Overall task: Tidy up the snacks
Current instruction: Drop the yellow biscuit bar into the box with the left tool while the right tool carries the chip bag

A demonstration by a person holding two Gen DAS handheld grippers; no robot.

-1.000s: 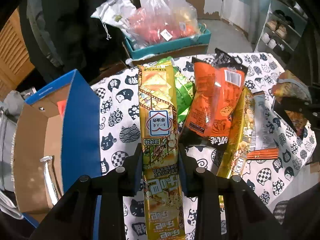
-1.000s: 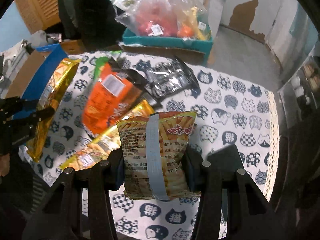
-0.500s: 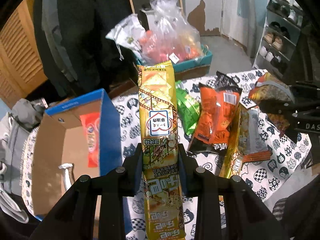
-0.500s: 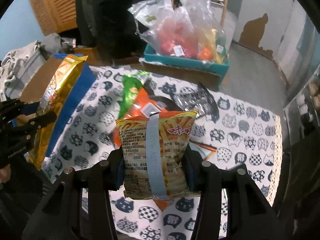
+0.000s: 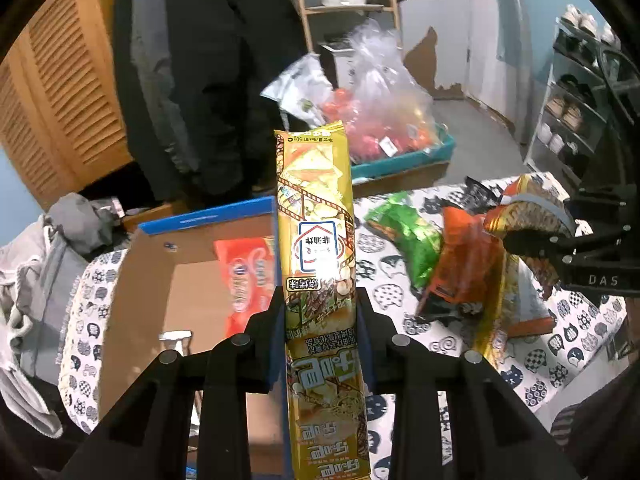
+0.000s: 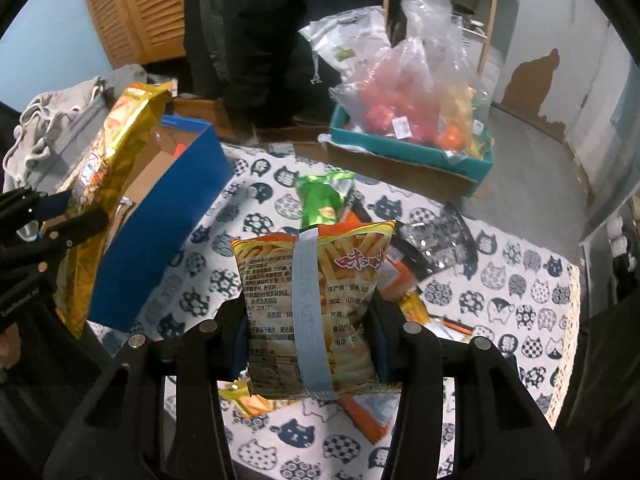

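My left gripper [image 5: 320, 312] is shut on a long golden snack pack [image 5: 316, 232], held upright over the open blue cardboard box [image 5: 208, 216]; the same golden snack pack [image 6: 108, 160] shows at the left of the right wrist view. A red snack bag [image 5: 244, 276] lies inside the box. My right gripper [image 6: 310, 320] is shut on a yellow fries bag [image 6: 312, 292], lifted above the cat-print tablecloth [image 6: 520, 288]. That fries bag [image 5: 528, 212] also appears at the right of the left wrist view.
Green [image 5: 404, 232], orange [image 5: 464, 264] and black [image 6: 436, 236] snack bags lie piled on the table. Behind it a teal tray [image 6: 404, 152] holds a clear plastic bag of goods. A person in dark clothes [image 6: 256, 40] stands behind; grey clothing [image 5: 60, 232] lies left.
Both grippers have risen with their packs and shifted left toward the blue box, whose inside with the red bag has come into view.
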